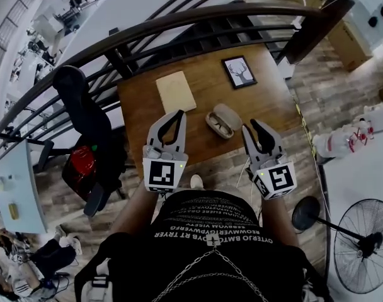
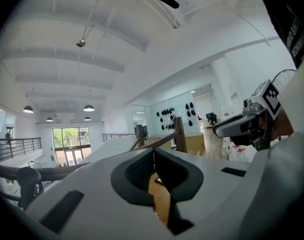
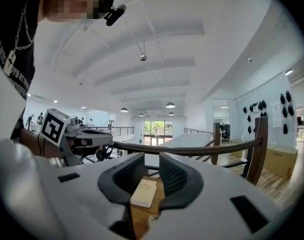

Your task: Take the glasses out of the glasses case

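Starting left: left gripper (image 1: 177,115) hovering over the near edge of the wooden table (image 1: 138,109), jaws pressed tip to tip, nothing between. Just beyond, a tan notebook (image 1: 176,92), flat on the wood.

Moving to centre: glasses case (image 1: 223,120), lying open, between the two grippers and a little ahead, apart from both. Looks like a light, hard shell, likely to skate on the wood under a nudge, so worth pinning with one gripper. Glasses (image 1: 219,126) probably inside the lower half: thin, light, fragile, slick at the lenses. Best taken gently at the bridge or a folded temple, never on a lens. Too small here to make out frame shape or orientation. Farther back, a framed deer print (image 1: 239,72).

On the right: right gripper (image 1: 252,128), jaws a little apart, empty. Case missing from the left gripper view, and only a doubtful pale sliver at the bottom of the right gripper view.
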